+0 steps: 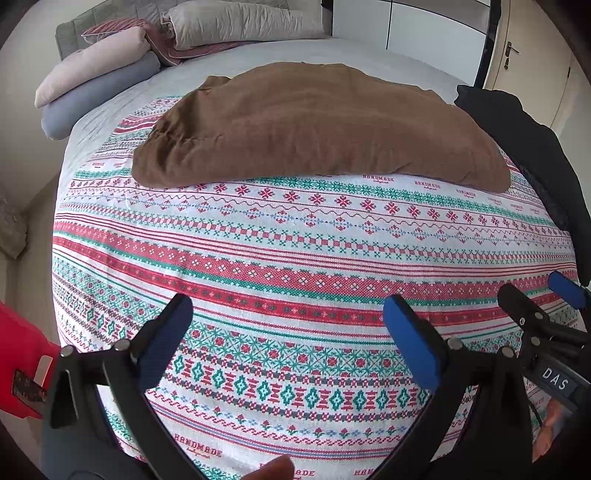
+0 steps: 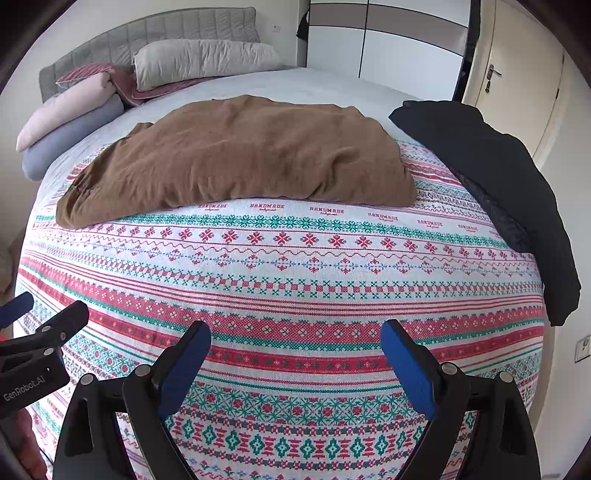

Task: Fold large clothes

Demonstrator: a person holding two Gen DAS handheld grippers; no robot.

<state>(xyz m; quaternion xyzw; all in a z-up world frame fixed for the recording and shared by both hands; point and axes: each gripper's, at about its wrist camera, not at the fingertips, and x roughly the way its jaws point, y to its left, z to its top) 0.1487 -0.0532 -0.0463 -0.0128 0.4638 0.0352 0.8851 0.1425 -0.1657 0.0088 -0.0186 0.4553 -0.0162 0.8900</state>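
A brown garment (image 1: 314, 125) lies folded in a flat bundle on the patterned bedspread (image 1: 295, 258), across the middle of the bed; it also shows in the right wrist view (image 2: 236, 158). A black garment (image 1: 532, 147) lies in a heap at the bed's right edge, seen too in the right wrist view (image 2: 491, 170). My left gripper (image 1: 288, 325) is open and empty, over the near part of the bedspread, well short of the brown garment. My right gripper (image 2: 295, 350) is open and empty beside it; its tips show in the left wrist view (image 1: 535, 288).
Pillows (image 2: 70, 114) and a rolled duvet (image 2: 207, 61) are stacked at the headboard (image 2: 147, 29). A wardrobe (image 2: 388, 48) and a door (image 2: 517, 85) stand to the right of the bed. The bedspread (image 2: 295, 295) covers the near half.
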